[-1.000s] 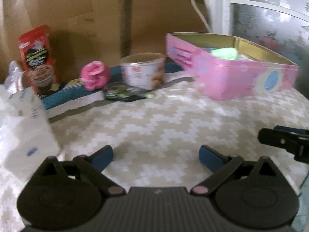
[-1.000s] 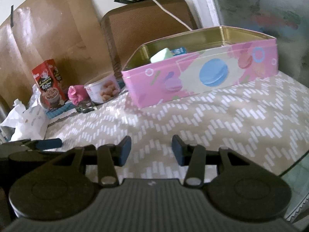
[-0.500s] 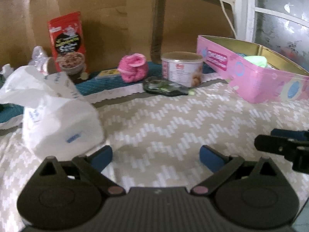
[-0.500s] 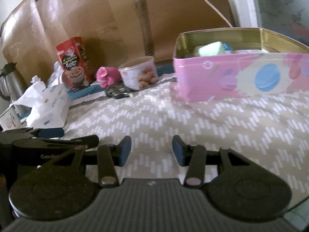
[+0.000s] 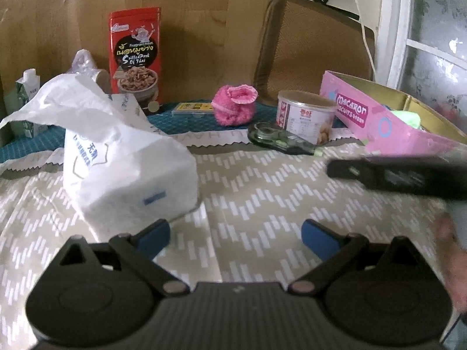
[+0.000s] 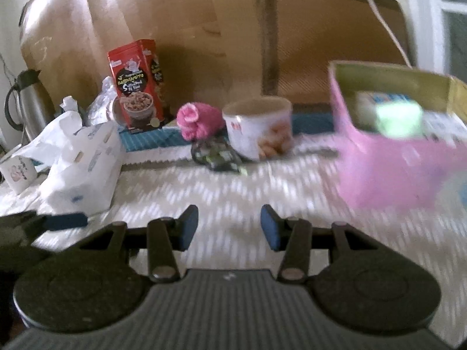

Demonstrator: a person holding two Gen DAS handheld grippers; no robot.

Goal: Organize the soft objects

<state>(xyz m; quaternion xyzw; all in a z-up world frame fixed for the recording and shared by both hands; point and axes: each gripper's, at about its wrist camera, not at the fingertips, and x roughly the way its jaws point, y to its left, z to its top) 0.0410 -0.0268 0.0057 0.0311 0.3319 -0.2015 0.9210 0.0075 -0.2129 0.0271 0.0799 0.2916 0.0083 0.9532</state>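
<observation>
Both tools are hovering over the tabletop [image 5: 262, 180] with its beige zigzag cloth, and neither has anything in it: the left tool [image 5: 235, 234] has its blue pads spread wide over bare cloth, and the right tool [image 6: 229, 227] sits about half spread, also with just cloth between the pads. The soft stuff is scattered around. A fluffy pink puff [image 5: 235, 108] sits at the far side on a teal mat, just left of a round snack tin [image 5: 305, 116], with a dark green glassy thing [image 5: 280, 140] lying in front of them. A white soft tissue pack [image 5: 128, 169] with its loose wrapper sits near-left, right by the left tool's left pad. On the right is the open pink macaron tin [image 5: 388, 128], and there's a light green soft block [image 6: 398, 119] already inside it. A red snack box [image 5: 134, 55] stands upright at the far left against brown cardboard. The right-wrist view is pretty blurry, so fine detail there is hard to make out.
</observation>
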